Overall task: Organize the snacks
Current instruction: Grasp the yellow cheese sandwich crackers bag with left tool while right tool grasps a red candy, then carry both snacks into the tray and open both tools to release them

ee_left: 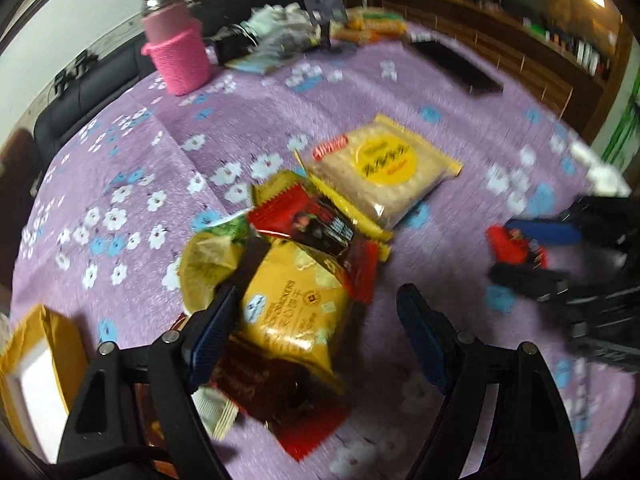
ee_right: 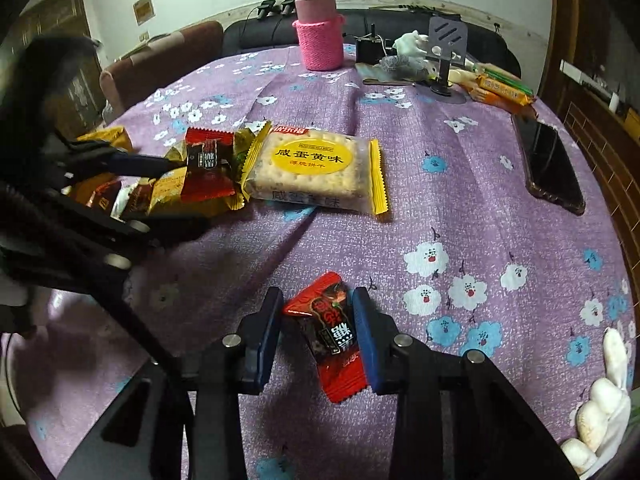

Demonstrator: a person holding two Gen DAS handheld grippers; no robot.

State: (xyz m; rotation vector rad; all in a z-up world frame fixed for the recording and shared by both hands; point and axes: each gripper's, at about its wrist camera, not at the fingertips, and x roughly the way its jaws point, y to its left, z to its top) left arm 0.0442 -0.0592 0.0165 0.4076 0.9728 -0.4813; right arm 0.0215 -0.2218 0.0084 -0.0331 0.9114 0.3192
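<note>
A pile of snack packets lies on the purple flowered tablecloth (ee_left: 168,132): a yellow cracker bag (ee_left: 292,308), a red packet (ee_left: 312,224) and a clear pack of round-label biscuits (ee_left: 384,164) (ee_right: 316,164). My left gripper (ee_left: 320,312) (ee_right: 168,196) hangs open over the pile, its left finger lying across the yellow bag and its right finger over bare cloth. Apart from the pile, a small red candy packet (ee_right: 328,336) (ee_left: 508,244) sits between the blue pads of my right gripper (ee_right: 316,332) (ee_left: 532,256), which is shut on it just above the cloth.
A pink-sleeved flask (ee_right: 318,36) stands at the back, beside a phone stand (ee_right: 446,52) and orange snack packs (ee_right: 500,88). A black phone (ee_right: 552,164) lies at the right. A white-gloved hand (ee_right: 600,400) shows at the lower right, a yellow box (ee_left: 36,360) at the left edge.
</note>
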